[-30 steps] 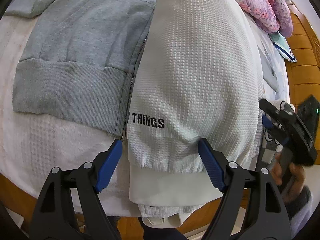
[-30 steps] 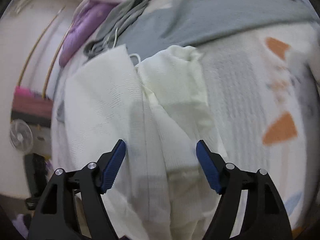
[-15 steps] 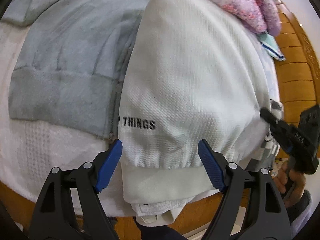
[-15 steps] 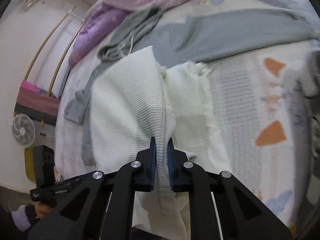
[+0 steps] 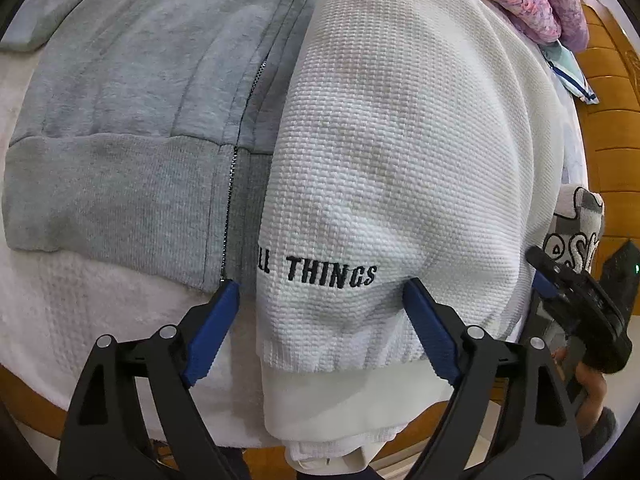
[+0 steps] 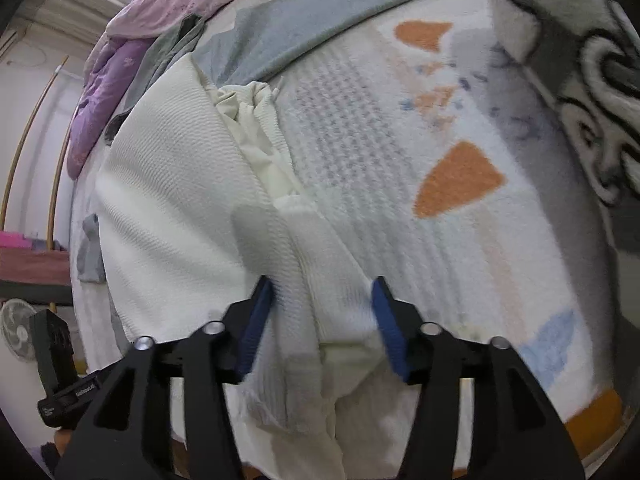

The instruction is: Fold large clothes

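Observation:
A white waffle-knit sweater (image 5: pixel 400 140) with black "ALL THINGS" lettering lies folded lengthwise on the bed, its hem hanging over the bed edge. It also shows in the right wrist view (image 6: pixel 172 208). My left gripper (image 5: pixel 320 328) is open, its blue pads on either side of the hem, holding nothing. My right gripper (image 6: pixel 322 328) is open over the sweater's right edge, where a cream inner layer (image 6: pixel 260 132) shows. The right gripper also appears at the right of the left wrist view (image 5: pixel 576 300).
A grey zip hoodie (image 5: pixel 140 120) lies left of the sweater, partly under it. A pink quilt (image 5: pixel 532 0) is bunched at the head of the bed. The white blanket with orange patches (image 6: pixel 460 180) covers the mattress. A wooden bed frame (image 5: pixel 608 120) stands right.
My right gripper, shut on a sweater fold half a second ago, has opened and let it drop. My left gripper has moved closer to the hem, staying open.

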A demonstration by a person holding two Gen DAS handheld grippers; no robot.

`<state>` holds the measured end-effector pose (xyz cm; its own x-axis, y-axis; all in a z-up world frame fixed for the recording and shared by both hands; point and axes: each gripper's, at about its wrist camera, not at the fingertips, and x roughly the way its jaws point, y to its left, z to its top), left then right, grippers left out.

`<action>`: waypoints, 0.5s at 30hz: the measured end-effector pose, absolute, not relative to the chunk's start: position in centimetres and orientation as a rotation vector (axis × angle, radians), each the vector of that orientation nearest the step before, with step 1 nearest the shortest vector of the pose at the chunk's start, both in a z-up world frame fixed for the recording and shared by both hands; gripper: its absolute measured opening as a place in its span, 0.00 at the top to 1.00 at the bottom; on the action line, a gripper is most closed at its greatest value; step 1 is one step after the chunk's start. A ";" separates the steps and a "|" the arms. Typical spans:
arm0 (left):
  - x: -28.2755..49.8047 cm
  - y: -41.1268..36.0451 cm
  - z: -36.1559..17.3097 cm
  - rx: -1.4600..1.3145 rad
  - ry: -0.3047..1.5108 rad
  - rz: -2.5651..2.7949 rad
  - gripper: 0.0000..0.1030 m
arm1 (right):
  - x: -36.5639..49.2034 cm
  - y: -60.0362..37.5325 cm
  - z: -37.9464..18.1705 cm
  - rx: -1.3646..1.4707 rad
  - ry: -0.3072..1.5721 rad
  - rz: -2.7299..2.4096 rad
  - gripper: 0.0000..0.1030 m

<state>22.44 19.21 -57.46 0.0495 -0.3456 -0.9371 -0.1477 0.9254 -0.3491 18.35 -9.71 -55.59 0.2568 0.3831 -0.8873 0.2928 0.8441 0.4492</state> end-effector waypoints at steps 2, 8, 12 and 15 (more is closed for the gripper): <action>21.9 19.7 -57.5 -0.426 1.532 -0.153 0.18 | 17.1 -10.2 -55.6 0.677 1.350 0.056 0.37; 19.9 19.9 -58.3 -0.449 1.566 -0.166 0.18 | 12.0 -11.4 -58.6 1.030 1.418 0.059 0.32; 19.1 20.1 -58.7 -0.468 1.576 -0.166 0.18 | 11.3 -10.7 -60.8 1.166 1.413 0.142 0.32; 18.7 20.4 -58.9 -0.506 1.589 -0.158 0.18 | 11.9 -9.9 -61.8 1.205 1.402 0.224 0.30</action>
<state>18.68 20.45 -58.92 -0.0037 -0.4102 -0.9120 -0.2222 0.8895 -0.3992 11.94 -9.87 -61.78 0.2514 0.7425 -0.6209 0.5117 0.4426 0.7364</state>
